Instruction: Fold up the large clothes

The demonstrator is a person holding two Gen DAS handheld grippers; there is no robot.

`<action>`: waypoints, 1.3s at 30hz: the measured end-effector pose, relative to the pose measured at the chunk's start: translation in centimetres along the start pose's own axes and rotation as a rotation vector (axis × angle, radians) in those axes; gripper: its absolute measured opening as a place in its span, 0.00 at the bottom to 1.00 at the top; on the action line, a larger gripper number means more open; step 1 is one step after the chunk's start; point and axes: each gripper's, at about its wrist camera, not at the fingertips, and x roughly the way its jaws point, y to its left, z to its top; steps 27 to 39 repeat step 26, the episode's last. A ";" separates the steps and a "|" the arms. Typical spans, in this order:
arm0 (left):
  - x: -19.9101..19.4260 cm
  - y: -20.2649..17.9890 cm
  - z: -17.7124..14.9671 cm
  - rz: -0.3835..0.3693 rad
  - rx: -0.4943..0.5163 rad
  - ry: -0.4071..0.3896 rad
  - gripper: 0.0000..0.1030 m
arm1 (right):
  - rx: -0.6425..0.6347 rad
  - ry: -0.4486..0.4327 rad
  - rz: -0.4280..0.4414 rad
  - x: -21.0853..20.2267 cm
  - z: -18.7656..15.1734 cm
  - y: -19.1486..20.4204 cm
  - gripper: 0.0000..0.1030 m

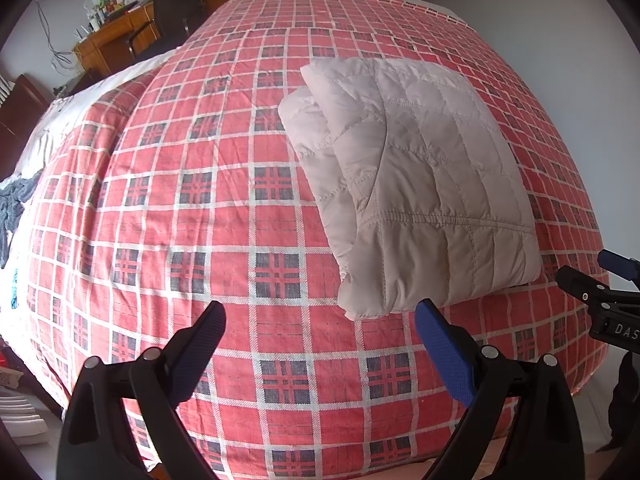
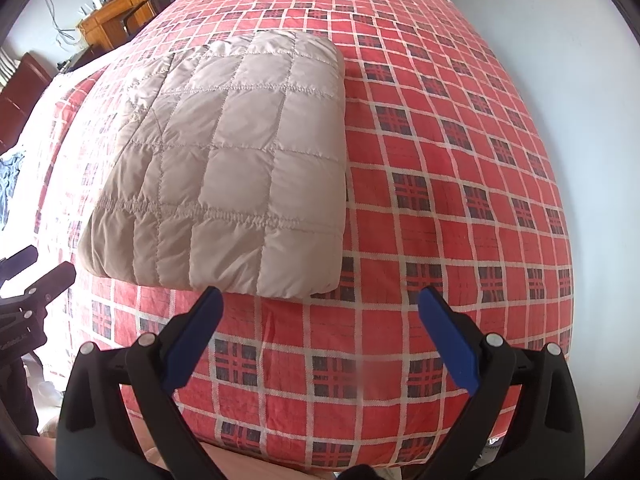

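Quilted beige jacket, folded, on bed

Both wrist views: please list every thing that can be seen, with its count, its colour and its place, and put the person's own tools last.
quilted jacket: one, pale beige, folded into a thick rectangle, lying on the bed near its front edge.
bed cover: one, red plaid with white lines and dark squares, spread over the whole bed.
wooden desk: one, brown, far left by the wall, with small items on top too small to name.
black chair: one, beside the desk.
blue-grey cloth: one, at the left edge of the bed.
left gripper: one, black with blue pads, open, above the front of the bed, holding nothing.
right gripper: one, black with blue pads, open, just before the jacket, holding nothing.
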 end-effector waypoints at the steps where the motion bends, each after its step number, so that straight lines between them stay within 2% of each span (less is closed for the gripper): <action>1: 0.0 0.0 0.0 0.000 -0.001 0.000 0.93 | 0.000 -0.001 0.000 0.0 0.0 0.0 0.95; 14: 0.1 -0.1 0.0 -0.001 0.005 0.002 0.93 | 0.039 -0.016 -0.016 0.2 0.1 -0.9 0.95; 39: 0.3 -0.1 0.0 -0.004 0.009 0.010 0.93 | 0.009 0.008 -0.013 0.7 0.1 -0.2 0.95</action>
